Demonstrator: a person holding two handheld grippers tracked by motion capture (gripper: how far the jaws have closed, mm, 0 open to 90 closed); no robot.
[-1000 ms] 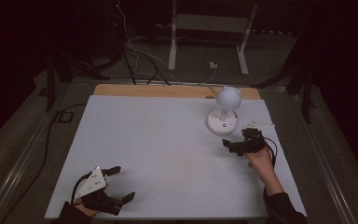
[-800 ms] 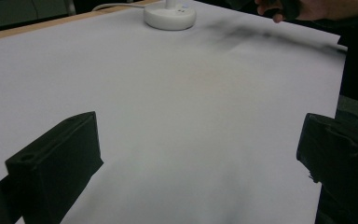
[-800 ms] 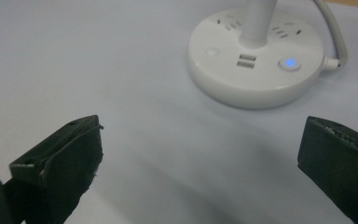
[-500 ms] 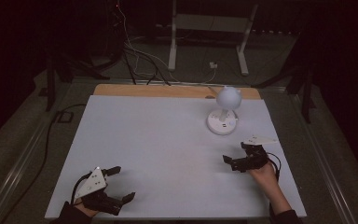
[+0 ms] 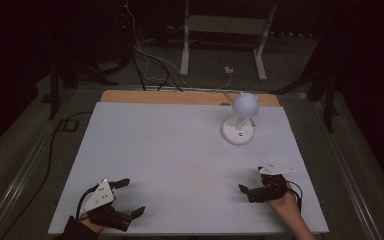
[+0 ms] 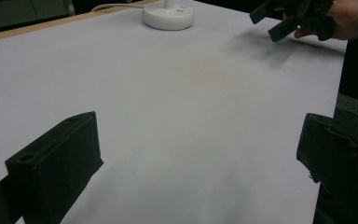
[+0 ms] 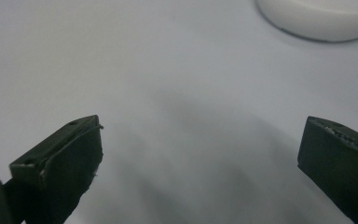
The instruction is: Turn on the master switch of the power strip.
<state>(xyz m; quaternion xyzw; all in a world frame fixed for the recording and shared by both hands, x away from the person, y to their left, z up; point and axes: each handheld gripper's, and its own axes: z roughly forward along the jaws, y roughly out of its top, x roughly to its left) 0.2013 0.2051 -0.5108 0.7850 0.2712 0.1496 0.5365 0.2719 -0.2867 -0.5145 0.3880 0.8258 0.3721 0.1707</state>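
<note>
Tabletop (image 5: 180, 150) is covered by a white sheet, with a strip of bare wood along the far edge. Room around it is dark.

Lamp (image 5: 240, 120): small and white, with a round flat base and a ball-shaped head on a short stem. It stands upright on the far right part of the sheet, just short of the wood strip. Its base also shows at the top of the left gripper view (image 6: 168, 16) and at the top right corner of the right gripper view (image 7: 317, 18). A white cord runs from behind it off the far edge.

Left hand-held gripper (image 5: 126, 197) sits at the near left corner of the tabletop, held low by a hand that enters from the bottom edge. A grey three-cornered plate rides on top. Jaws are spread wide apart and point toward the middle of the sheet, with nothing between them; its own view (image 6: 200, 158) shows bare white sheet in the gap.

Right hand-held gripper (image 5: 250, 182) is at the near right, well apart from the lamp, held by a hand (image 5: 287, 202) whose forearm comes in from the bottom. Jaws stand apart and point leftward, empty. Its own view (image 7: 200, 158) shows blank sheet and soft shadow between them. The left gripper view catches it at top right (image 6: 272, 21), just above the sheet.
</note>
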